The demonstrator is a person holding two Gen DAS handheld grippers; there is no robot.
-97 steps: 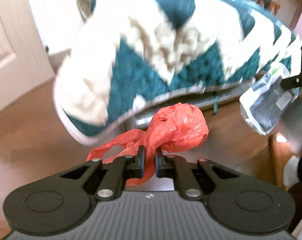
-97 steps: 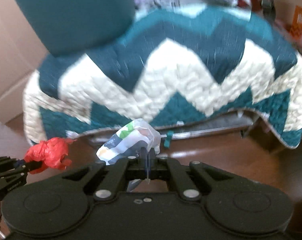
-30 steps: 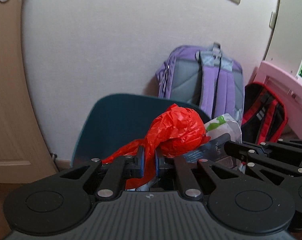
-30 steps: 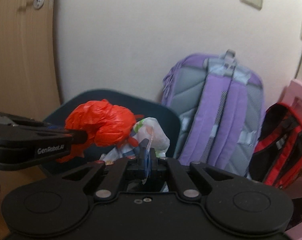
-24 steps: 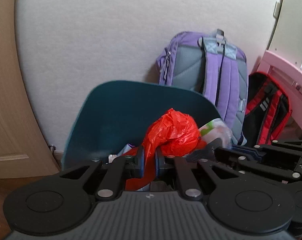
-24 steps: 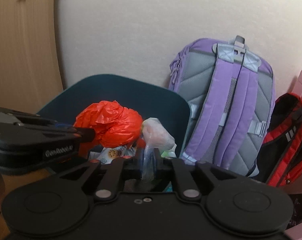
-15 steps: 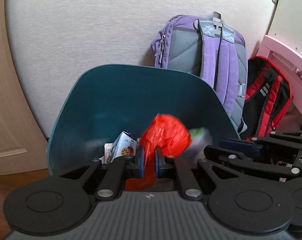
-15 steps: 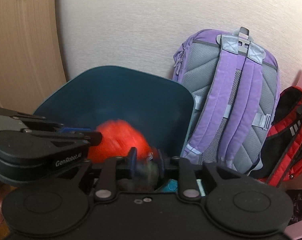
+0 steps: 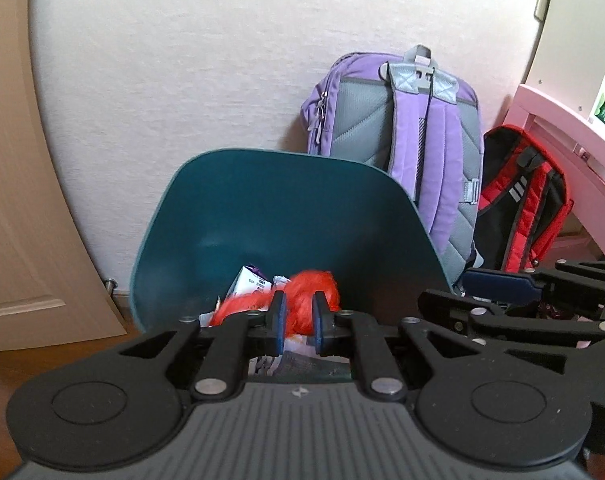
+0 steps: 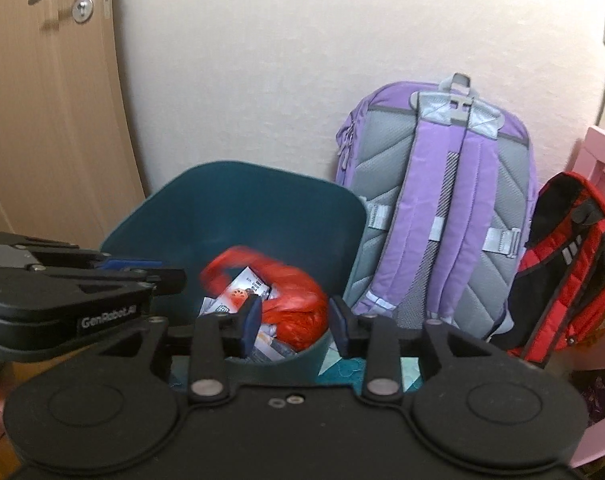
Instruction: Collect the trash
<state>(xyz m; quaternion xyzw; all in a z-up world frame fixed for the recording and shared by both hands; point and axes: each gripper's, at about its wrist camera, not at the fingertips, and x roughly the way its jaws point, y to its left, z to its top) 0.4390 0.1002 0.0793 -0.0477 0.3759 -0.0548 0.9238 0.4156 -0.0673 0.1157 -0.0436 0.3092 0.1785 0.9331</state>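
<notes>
A teal trash bin (image 9: 282,208) stands open against the wall, right in front of both grippers. The red plastic bag (image 10: 290,304) lies blurred inside the bin (image 10: 230,204), on cartons and pale wrappers. It is free of both grippers. My left gripper (image 9: 298,320) hovers over the near rim. Its jaws are opening by a narrow gap, and the red bag (image 9: 314,284) shows beyond that gap, not pinched. My right gripper (image 10: 296,320) is beside it on the right, jaws opening wide with nothing between the pads.
A purple backpack (image 10: 442,208) leans on the wall right of the bin, with a red and black backpack (image 10: 562,272) beside it. A wooden door (image 10: 42,120) is on the left and pink furniture (image 9: 562,120) on the right.
The red bag has left the left gripper and dropped into the bin. The right gripper opened and its pale wrapper fell in too. Both grippers drew back slightly.
</notes>
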